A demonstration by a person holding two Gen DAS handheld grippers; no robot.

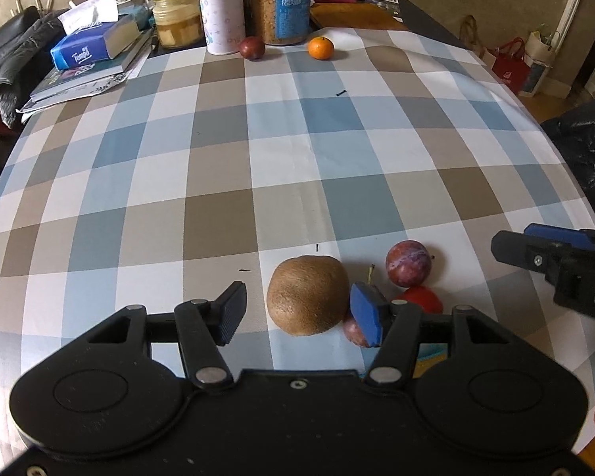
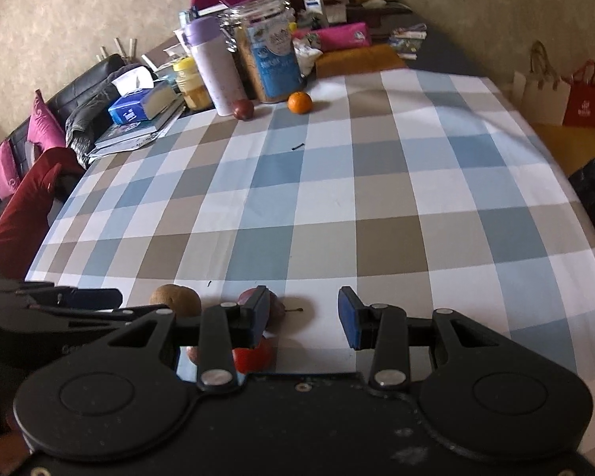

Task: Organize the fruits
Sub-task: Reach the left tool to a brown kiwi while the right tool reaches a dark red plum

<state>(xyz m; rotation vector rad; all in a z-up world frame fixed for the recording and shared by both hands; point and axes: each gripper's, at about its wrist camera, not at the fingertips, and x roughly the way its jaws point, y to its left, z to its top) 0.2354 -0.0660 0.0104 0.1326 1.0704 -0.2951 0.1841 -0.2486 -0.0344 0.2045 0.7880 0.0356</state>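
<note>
Two grippers are working over the near edge of the checked tablecloth (image 1: pixel 297 166). The left gripper (image 1: pixel 297 315) is standing partly open around the kiwi (image 1: pixel 307 293); its pads are sitting clear of the skin, gripping nothing. The right gripper (image 2: pixel 303 317) is hanging partly open and empty. Just left of its left finger a purple plum (image 2: pixel 275 309) and a red fruit (image 2: pixel 254 357) are lying. The kiwi is probably light, fuzzy enough to resist slipping, and soft, so a gentle squeeze across its middle seems best. The plums look smooth and may roll. Far ahead, an orange (image 1: pixel 320 47) and a dark plum (image 1: pixel 252 48) are resting beside the jars (image 1: pixel 285 4). Between them and the grippers the cloth is offering wide, bare room.
</note>
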